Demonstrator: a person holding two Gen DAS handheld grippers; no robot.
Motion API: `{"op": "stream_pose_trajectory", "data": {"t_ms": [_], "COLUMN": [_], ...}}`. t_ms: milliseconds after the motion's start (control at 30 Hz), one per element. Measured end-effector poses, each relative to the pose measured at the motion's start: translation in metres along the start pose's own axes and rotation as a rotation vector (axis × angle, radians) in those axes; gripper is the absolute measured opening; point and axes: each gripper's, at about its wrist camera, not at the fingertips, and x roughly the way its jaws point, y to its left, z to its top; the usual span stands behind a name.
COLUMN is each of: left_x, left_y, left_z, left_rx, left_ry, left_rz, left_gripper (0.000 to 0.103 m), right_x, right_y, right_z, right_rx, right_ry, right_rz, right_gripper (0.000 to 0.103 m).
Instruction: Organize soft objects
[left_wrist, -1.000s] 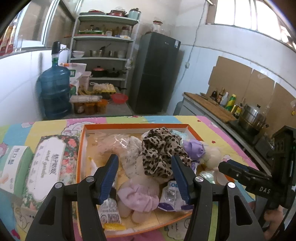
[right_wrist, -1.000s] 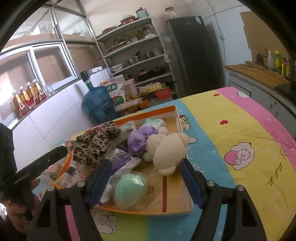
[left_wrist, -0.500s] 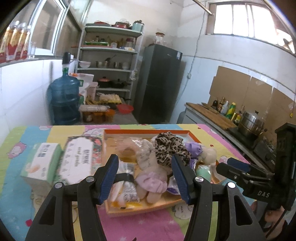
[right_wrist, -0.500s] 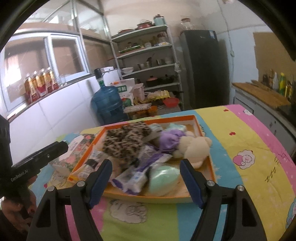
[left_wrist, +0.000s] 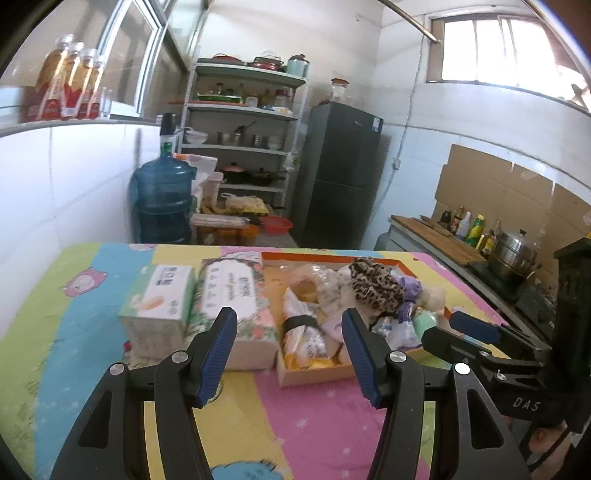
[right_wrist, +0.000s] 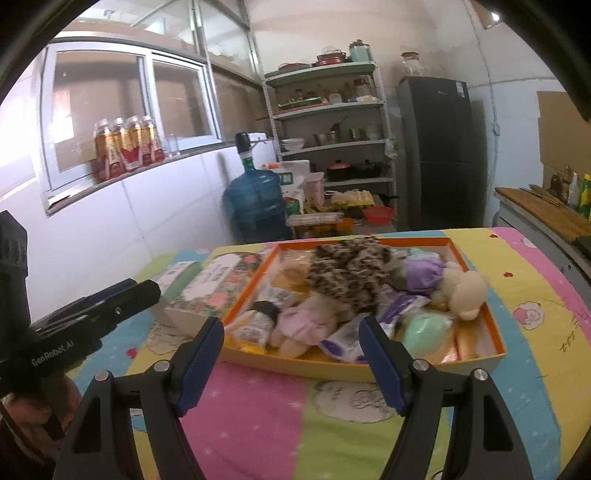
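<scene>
Both claws, left claw (left_wrist: 290, 345) and right claw (right_wrist: 291, 352): wide, empty, now pulled back from orange tray (right_wrist: 476, 360); soft items appear gathered inside, organizing likely finished.

An orange-rimmed box (right_wrist: 476, 281) holds a leopard-print cloth (right_wrist: 351, 269), a lilac bundle (right_wrist: 424, 271), a cream plush toy (right_wrist: 463, 291), a mint-green ball (right_wrist: 424, 328) and a pale pink piece (right_wrist: 306, 321). It rests on a pastel patchwork cover (right_wrist: 258, 413) of pink, yellow, green and blue. Alongside sit a floral tissue box (left_wrist: 232, 295) and a green-and-white one (left_wrist: 162, 295).
</scene>
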Motion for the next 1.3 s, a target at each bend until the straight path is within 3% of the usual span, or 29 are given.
{"op": "stream_pose_trajectory", "data": {"t_ms": [367, 567, 700, 1100, 1300], "left_x": [-0.056, -0.086, -0.103, -0.156, -0.172], "left_y": [0.016, 0.009, 0.009, -0.003, -0.015], "left_z": [-0.021, -0.04, -0.048, -0.074, -0.085], "left_rx": [-0.012, 0.017, 0.008, -0.004, 0.027], "left_ry": [-0.056, -0.129, -0.131, -0.161, -0.162], "left_rz": [0.073, 0.241, 0.225, 0.277, 0.297], "left_gripper": [0.061, 0.061, 0.061, 0.061, 0.061], "right_x": [-0.03, -0.046, -0.059, -0.112, -0.125], "right_y": [0.063, 0.084, 0.092, 0.103, 0.105], "right_z": [-0.018, -0.032, -0.041, -0.064, -0.072], "right_rx": [-0.113, -0.112, -0.103, -0.141, -0.138], "right_ry": [-0.081, -0.099, -0.119, -0.205, -0.212], "right_rz": [0.003, 0.007, -0.009, -0.109, -0.118], "right_gripper": [0.075, 0.075, 0.075, 0.075, 0.075]}}
